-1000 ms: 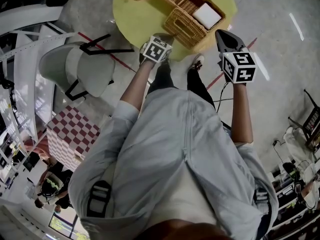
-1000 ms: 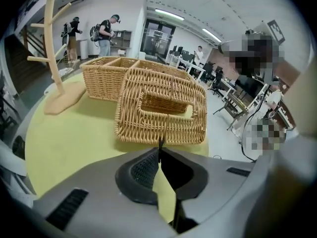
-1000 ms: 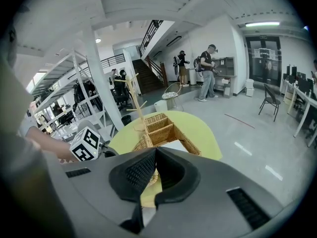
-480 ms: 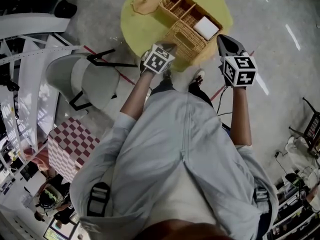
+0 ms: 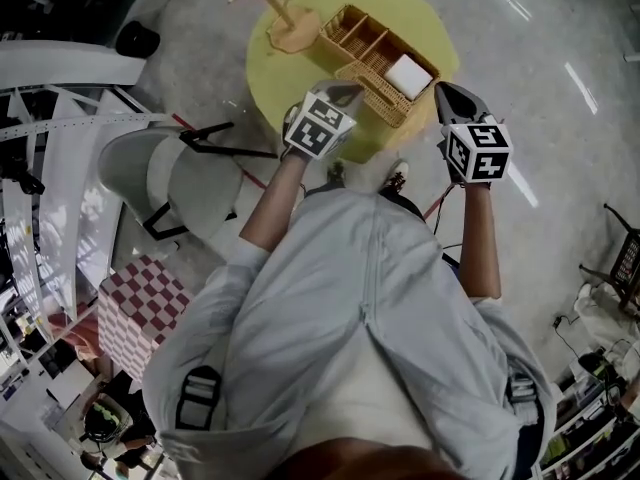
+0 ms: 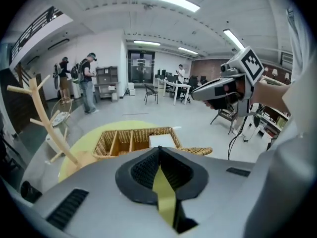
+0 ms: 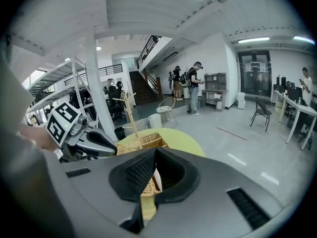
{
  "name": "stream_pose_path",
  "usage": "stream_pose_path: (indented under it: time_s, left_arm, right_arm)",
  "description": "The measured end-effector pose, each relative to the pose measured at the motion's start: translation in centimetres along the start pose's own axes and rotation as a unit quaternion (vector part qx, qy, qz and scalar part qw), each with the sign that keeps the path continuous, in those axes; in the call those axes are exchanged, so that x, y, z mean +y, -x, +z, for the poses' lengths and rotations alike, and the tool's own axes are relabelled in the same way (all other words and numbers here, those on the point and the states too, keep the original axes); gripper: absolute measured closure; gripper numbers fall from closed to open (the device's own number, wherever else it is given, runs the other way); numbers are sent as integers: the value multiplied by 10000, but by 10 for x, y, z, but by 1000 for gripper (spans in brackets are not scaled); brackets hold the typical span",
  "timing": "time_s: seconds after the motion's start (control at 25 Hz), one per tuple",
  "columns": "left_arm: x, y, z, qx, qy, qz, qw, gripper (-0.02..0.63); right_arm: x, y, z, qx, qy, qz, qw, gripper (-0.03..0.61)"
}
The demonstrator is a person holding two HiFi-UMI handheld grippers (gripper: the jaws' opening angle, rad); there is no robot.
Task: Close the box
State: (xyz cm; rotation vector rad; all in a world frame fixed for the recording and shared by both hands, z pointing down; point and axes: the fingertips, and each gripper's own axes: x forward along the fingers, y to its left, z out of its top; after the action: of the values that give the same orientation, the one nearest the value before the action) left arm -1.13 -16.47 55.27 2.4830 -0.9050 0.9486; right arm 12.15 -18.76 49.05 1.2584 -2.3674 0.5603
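Fingers (image 6: pixel 141 171) of the left gripper (image 5: pixel 343 92) and right gripper (image 5: pixel 446 92) are closed together, empty, above the tabletop's (image 5: pixel 290 68) near edge. The wicker box (image 5: pixel 375 43) stands open, its lid (image 5: pixel 382 98) folded outward.

Round yellow table (image 5: pixel 285 83) with an open-lidded wicker box (image 5: pixel 362 40) beside a wooden branch stand (image 5: pixel 290 30).

No legible text, numbers, brands or signs in any view. The only printed marks are black-and-white square code patterns on the left marker cube (image 5: pixel 318 128) of the left tongs (image 5: pixel 345 90) and the right marker cube (image 5: pixel 478 151) of the right tongs (image 5: pixel 447 93). These are machine patterns, not letters. Each cube also shows in the other gripper's view with the same kind of pattern. Anything printed further back in the room is too small to tell.
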Motion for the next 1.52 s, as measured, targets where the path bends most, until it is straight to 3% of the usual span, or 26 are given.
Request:
stream_pose_path:
  time_s: [0.6,1.2,1.52]
  left_arm:
    - [14,-56,97,-404,-489,-259,9976,572]
    - [36,-166,112,277,-568,-837,9945,572]
    - [42,-210,97,761,-183,-894,9929,572]
  right_arm:
    - [-55,17,8,-130,-288,-523,9981,554]
    - [-98,-2,-3,90,-691,-772,9946,554]
    - [-114,-4,-20,286,-895,-830,9921,555]
